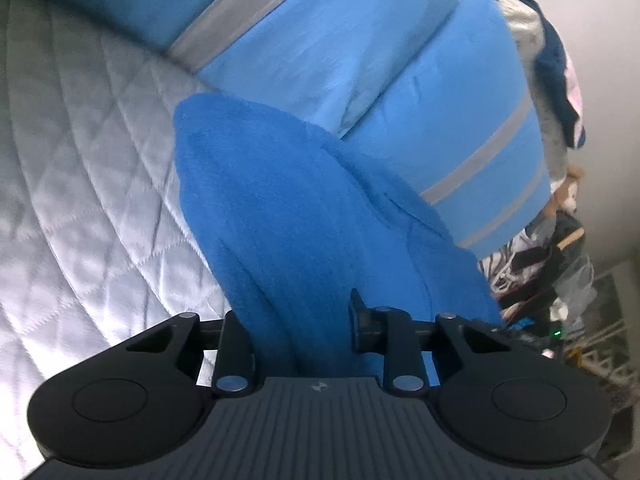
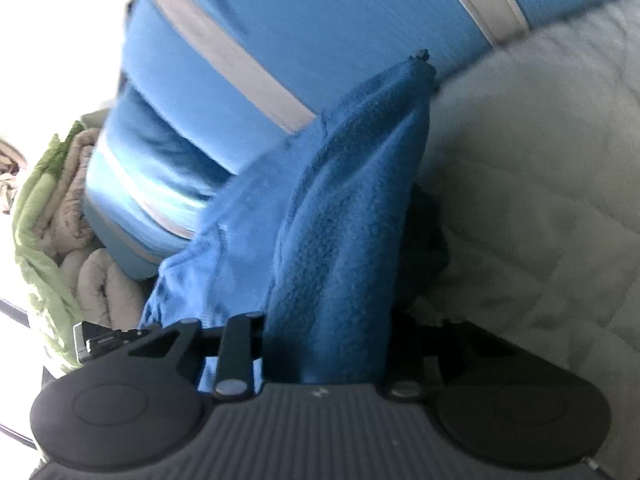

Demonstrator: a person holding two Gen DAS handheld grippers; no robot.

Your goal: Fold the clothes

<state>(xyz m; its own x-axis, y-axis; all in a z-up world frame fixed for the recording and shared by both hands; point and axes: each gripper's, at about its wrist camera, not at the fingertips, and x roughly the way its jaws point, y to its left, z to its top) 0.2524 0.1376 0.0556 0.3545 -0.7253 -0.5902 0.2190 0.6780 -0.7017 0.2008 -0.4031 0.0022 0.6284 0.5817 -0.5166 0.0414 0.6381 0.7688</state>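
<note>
Both the left tongs (image 1: 296, 332) and the right tongs (image 2: 320, 344) are squeezed onto a fuzzy blue cloth (image 1: 280, 216), held up over the white bed (image 1: 80, 200) near the blue pillows (image 1: 360, 40).

Daylight, cool blue cast. Left wrist view: sheen on quilt (image 1: 80, 168), slight motion blur on pillows (image 1: 360, 52), clutter at right edge smeared and bent by fisheye. Right wrist view: blown-out white at left edge, pillows (image 2: 240, 40) streaked with blur, quilt (image 2: 540, 160) dimmer, dark shadow beside fleece (image 2: 340, 220).
</note>
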